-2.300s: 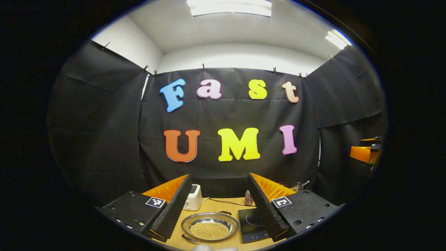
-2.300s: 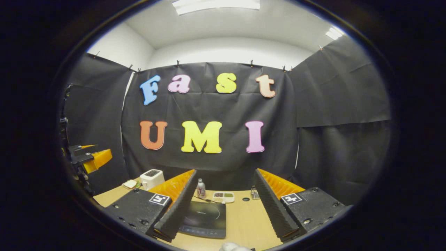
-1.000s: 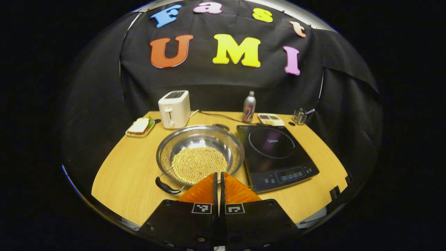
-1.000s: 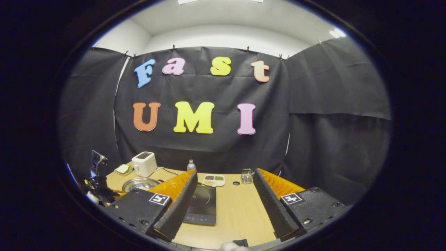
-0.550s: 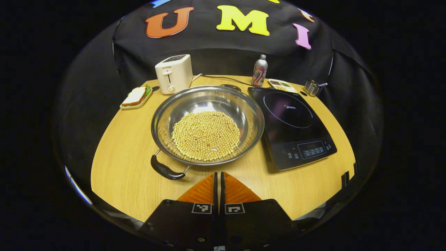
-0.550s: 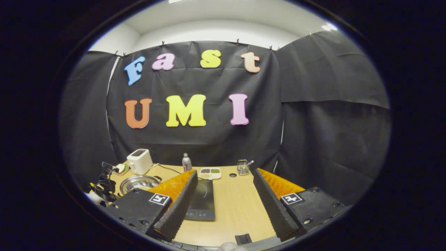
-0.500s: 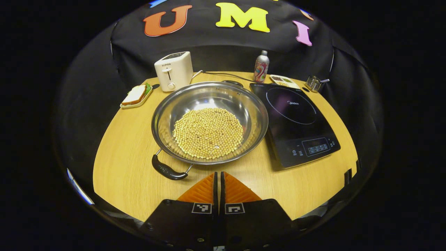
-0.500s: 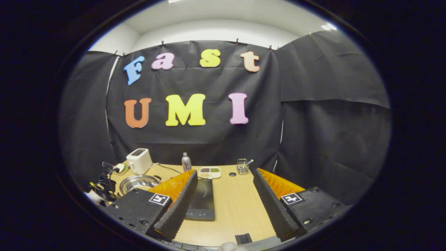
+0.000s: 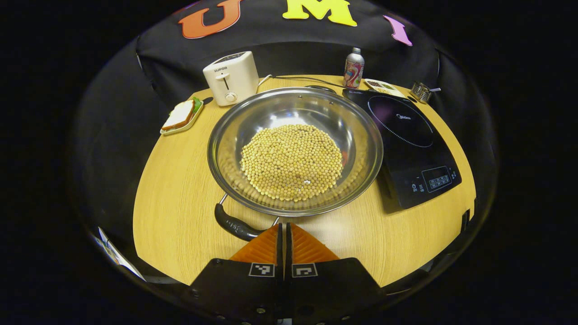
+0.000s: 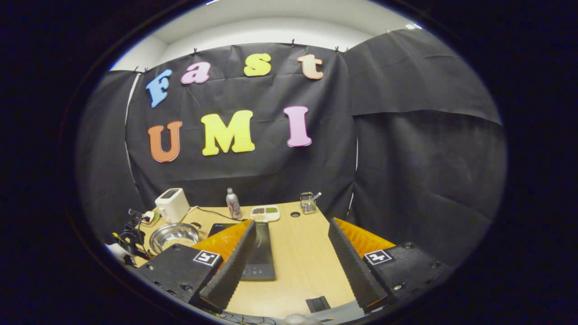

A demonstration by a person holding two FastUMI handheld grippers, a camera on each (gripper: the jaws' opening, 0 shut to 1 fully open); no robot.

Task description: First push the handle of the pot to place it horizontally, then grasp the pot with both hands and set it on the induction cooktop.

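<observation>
A wide steel pot holding yellow beans stands mid-table in the left gripper view. Its black near handle points toward the table's front left; the far handle is at the back. My left gripper is shut and empty, its tips just right of the near handle's end. The black induction cooktop lies to the right of the pot. In the right gripper view, my right gripper is open above the table's front, with the cooktop below it, the pot far left, and the left gripper beside the pot.
At the back stand a white toaster, a sandwich on a small plate, a bottle, a small food tray and a metal holder. The round wooden table has its front edge close below my grippers.
My left gripper went from open to shut, tilted down and moved in close to the pot's near handle. My right gripper stays open and has drifted slightly.
</observation>
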